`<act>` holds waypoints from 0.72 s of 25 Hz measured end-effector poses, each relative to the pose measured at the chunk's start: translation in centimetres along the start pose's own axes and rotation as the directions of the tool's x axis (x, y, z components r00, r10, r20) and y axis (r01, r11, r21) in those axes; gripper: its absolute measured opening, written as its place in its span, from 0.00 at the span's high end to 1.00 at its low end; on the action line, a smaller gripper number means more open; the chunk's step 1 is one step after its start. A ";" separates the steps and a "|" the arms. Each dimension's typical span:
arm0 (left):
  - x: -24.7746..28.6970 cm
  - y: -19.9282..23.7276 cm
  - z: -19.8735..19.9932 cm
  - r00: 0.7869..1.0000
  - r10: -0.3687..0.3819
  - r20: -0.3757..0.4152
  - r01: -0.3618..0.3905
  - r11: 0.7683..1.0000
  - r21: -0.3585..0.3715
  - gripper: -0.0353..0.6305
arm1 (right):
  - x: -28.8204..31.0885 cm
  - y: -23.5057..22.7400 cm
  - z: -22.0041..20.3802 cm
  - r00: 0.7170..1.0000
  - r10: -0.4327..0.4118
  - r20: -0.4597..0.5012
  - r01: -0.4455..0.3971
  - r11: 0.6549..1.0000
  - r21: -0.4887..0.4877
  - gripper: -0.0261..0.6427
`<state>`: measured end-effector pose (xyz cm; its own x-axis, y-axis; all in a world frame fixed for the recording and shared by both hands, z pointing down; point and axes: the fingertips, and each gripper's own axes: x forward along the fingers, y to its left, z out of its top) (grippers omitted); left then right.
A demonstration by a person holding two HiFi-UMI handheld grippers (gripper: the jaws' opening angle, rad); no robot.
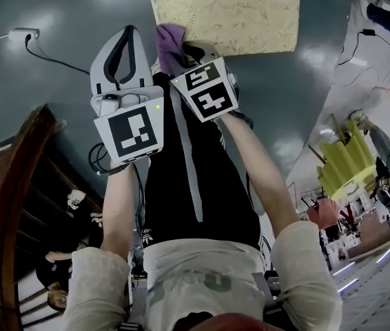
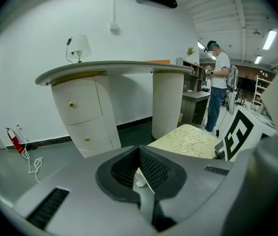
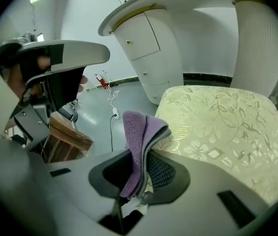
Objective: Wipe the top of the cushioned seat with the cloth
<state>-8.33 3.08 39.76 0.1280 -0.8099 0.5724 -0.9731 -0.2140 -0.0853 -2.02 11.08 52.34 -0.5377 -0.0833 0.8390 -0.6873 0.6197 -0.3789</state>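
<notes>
Right tool was clamped tight on the purple cloth, which stuck up folded out of the jaws at the near left corner of the cushioned seat. Couldn't tell if the cloth actually touched the fabric. Left tool was closed with nothing in it, just beside the right one in the middle of the head view.

Right behind the seat stood the ribbed pillar of a curved white counter with drawers and a lamp on top. A person stood at the right of the left gripper view. A power strip lay on the floor, upper left of the head view.
</notes>
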 end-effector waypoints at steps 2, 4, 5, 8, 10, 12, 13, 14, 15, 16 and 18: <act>0.1 -0.4 0.4 1.000 -0.008 0.008 0.008 1.000 -0.002 0.94 | -0.2 -0.4 -0.1 1.000 -0.001 -0.004 0.001 1.000 -0.007 0.83; 0.1 -0.9 0.8 1.000 -0.023 0.013 0.023 1.000 -0.007 0.94 | -0.8 -1.1 -0.3 1.000 -0.012 -0.009 0.012 1.000 -0.017 0.83; 0.2 -1.1 0.9 0.999 -0.031 0.014 0.031 0.999 -0.010 0.94 | -1.2 -1.6 -0.5 1.000 -0.020 -0.012 0.019 1.000 -0.022 0.83; 0.4 -1.8 1.2 0.998 -0.054 0.014 0.054 0.999 0.000 0.94 | -2.7 -4.1 -1.2 0.998 -0.060 -0.021 0.060 0.998 -0.026 0.83; 0.5 -2.3 1.5 0.998 -0.065 0.015 0.065 0.998 0.007 0.94 | -4.1 -6.4 -2.0 0.994 -0.107 -0.033 0.106 0.994 -0.029 0.83; 0.6 -2.9 2.0 0.997 -0.076 0.020 0.075 0.997 0.009 0.94 | -5.6 -8.8 -2.7 0.987 -0.158 -0.044 0.156 0.987 -0.030 0.83; 0.6 -3.2 2.3 0.996 -0.081 0.025 0.081 0.997 0.012 0.94 | -6.4 -10.0 -3.1 0.982 -0.184 -0.050 0.183 0.983 -0.033 0.83; 0.7 -3.5 2.7 0.996 -0.088 0.030 0.088 0.996 0.017 0.94 | -7.2 -11.3 -3.5 0.975 -0.214 -0.058 0.212 0.977 -0.038 0.83; 0.7 -3.9 3.1 0.995 -0.096 0.034 0.095 0.995 0.022 0.94 | -8.1 -12.7 -4.0 0.967 -0.246 -0.067 0.243 0.969 -0.043 0.83; 0.8 -4.3 3.4 0.994 -0.104 0.038 0.103 0.994 0.026 0.94 | -9.1 -14.2 -4.5 0.957 -0.278 -0.077 0.276 0.960 -0.045 0.83; 1.2 -4.8 4.0 0.992 -0.115 0.044 0.113 0.993 0.035 0.94 | -10.9 -17.2 -5.5 0.935 -0.340 -0.098 0.337 0.940 -0.045 0.83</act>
<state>-2.72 0.96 37.56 0.2473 -0.8033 0.5418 -0.9450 -0.3235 -0.0483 18.36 5.62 51.87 -0.2216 -0.2120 0.9518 -0.8057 0.5896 -0.0562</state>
